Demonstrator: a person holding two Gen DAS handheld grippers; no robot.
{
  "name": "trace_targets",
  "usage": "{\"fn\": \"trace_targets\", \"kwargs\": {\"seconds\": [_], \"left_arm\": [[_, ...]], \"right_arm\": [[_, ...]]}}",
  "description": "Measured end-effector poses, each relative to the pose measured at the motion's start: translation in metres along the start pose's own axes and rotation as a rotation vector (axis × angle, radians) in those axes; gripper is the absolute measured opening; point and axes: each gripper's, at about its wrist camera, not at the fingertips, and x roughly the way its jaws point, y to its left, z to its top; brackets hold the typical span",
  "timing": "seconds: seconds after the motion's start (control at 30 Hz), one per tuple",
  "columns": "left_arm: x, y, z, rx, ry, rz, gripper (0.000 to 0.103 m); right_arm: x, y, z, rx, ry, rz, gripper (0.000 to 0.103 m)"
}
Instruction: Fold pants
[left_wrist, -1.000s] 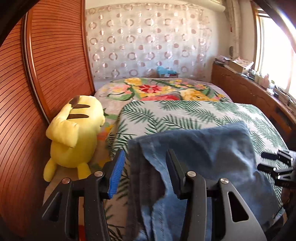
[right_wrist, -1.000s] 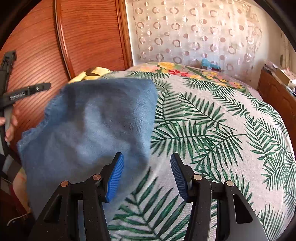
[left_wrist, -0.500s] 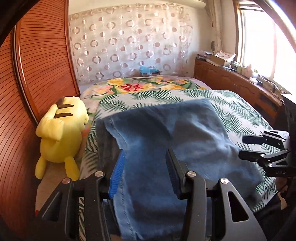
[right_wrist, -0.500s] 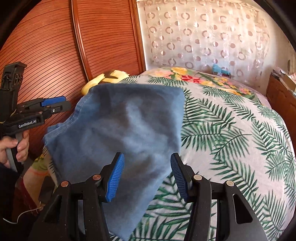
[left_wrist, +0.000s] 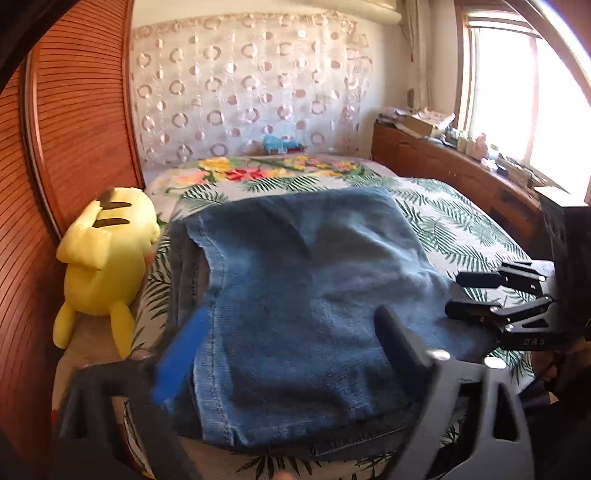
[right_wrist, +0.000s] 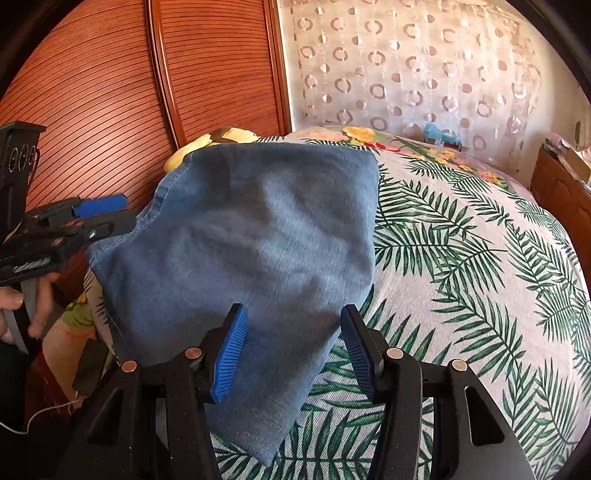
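Blue denim pants (left_wrist: 314, 295) lie folded on the bed (left_wrist: 461, 229), near its left edge and foot end, over the palm-leaf cover. A yellow plush toy (left_wrist: 103, 258) sits beside the pants at the bed's left edge, against the slatted wooden door (left_wrist: 74, 129). Left tongs (left_wrist: 284, 339): jaws have just been opening and stand wide, blurred, over the denim without pressing it. Right tongs (right_wrist: 291, 347): jaws half apart, the denim's near corner beneath them, not gripped.
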Motion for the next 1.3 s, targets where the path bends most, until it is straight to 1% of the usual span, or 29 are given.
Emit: {"fn": "trace_targets", "kwargs": {"seconds": [0.1,0.2,0.37,0.53,0.6,0.67,0.77,0.83,0.87,0.9,0.97,1.0,1.03,1.17,1.3], "left_arm": [[0.001,0.006,-0.003,-0.039,0.017,-0.019,0.093],[0.003,0.011,-0.01,-0.056,0.036,-0.008,0.093],[0.01,0.016,-0.026,-0.073,0.073,0.003,0.093],[0.021,0.02,-0.043,-0.072,0.114,0.029,0.093],[0.023,0.02,-0.047,-0.072,0.119,0.027,0.093],[0.024,0.021,-0.053,-0.07,0.119,0.026,0.093],[0.024,0.024,-0.057,-0.067,0.116,0.025,0.093],[0.023,0.026,-0.057,-0.07,0.111,0.021,0.093],[0.023,0.027,-0.058,-0.072,0.111,0.02,0.093],[0.022,0.027,-0.058,-0.073,0.11,0.02,0.093],[0.022,0.028,-0.058,-0.079,0.108,0.018,0.093],[0.021,0.028,-0.058,-0.083,0.107,0.016,0.093],[0.021,0.029,-0.058,-0.088,0.106,0.013,0.093],[0.013,0.031,-0.054,-0.098,0.103,0.033,0.093],[-0.005,0.042,-0.048,-0.12,0.073,0.042,0.093]], "right_arm": [[0.0,0.002,-0.003,0.001,0.003,-0.003,0.054],[0.001,0.003,-0.004,0.005,0.009,-0.007,0.054],[0.005,0.002,-0.009,0.021,0.028,-0.025,0.061],[0.012,0.001,-0.01,0.053,0.057,-0.011,0.061],[0.014,0.003,-0.01,0.054,0.065,-0.002,0.061],[0.017,0.004,-0.01,0.063,0.072,0.026,0.061],[0.019,0.005,-0.01,0.056,0.066,0.05,0.06],[0.019,0.004,-0.01,0.06,0.065,0.065,0.054],[0.021,0.002,-0.009,0.063,0.065,0.071,0.048],[0.02,0.002,-0.009,0.062,0.064,0.074,0.044],[0.018,0.001,-0.008,0.06,0.053,0.075,0.025],[0.015,0.0,-0.006,0.063,0.04,0.088,0.021],[0.01,0.0,-0.003,0.066,0.025,0.104,0.014],[-0.011,0.01,0.018,0.029,-0.048,0.142,0.011],[-0.028,0.037,0.042,-0.074,-0.101,0.154,0.01]]}}
